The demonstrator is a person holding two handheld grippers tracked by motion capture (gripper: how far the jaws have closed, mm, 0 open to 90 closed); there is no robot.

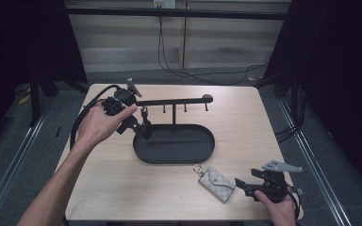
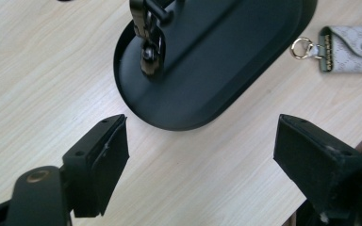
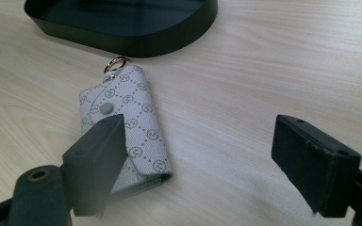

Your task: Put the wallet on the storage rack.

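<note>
Holding both tongs wide and empty: my right gripper point(image 3: 198, 165) beside the key pouch point(image 3: 127, 127), my left gripper point(image 2: 200, 160) over the black tray point(image 2: 217, 70).

Left tool point(image 1: 139, 126) jaws wide apart, right tool point(image 1: 243, 187) jaws wide apart

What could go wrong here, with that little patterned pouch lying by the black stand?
The key pouch lies flat on the table. The open right claw has one jaw over it, the other well aside, so closing might only nudge it along. Its small ring lies near the stand's black tray and could bump the rim. The open left claw hovers by the tray's end; a bump might shift the stand.
</note>
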